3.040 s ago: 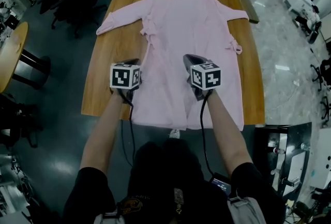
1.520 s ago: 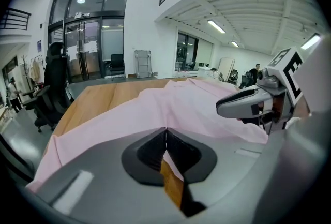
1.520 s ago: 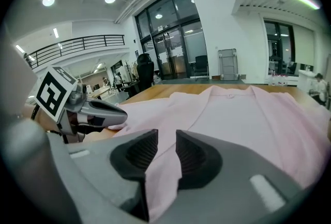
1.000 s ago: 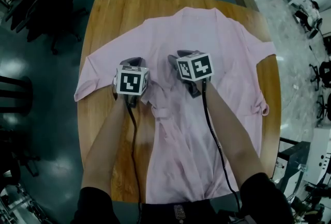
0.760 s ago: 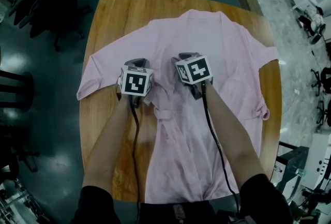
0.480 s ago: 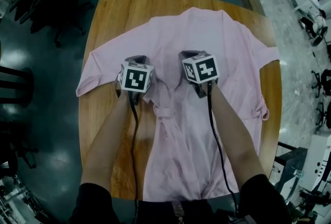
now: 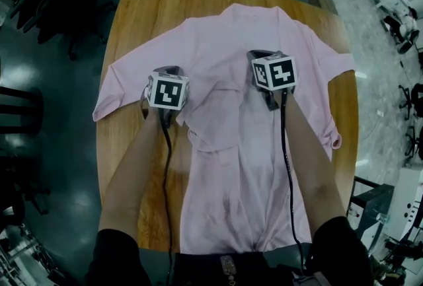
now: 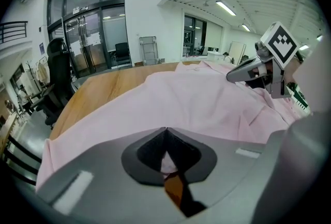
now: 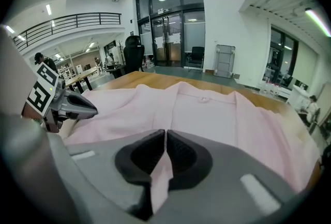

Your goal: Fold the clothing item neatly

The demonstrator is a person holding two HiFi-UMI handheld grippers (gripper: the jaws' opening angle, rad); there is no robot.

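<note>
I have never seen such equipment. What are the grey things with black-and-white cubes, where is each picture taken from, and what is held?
A person holds a two-jaw gripper in each hand; the cubes are part of them. The head view comes from a camera on the person's head, looking down. The two gripper views come from cameras riding on the grippers. A pink garment lies spread on a wooden table. The left gripper is shut on its fabric. The right gripper has just been closing its jaws and now pinches fabric too.
</note>
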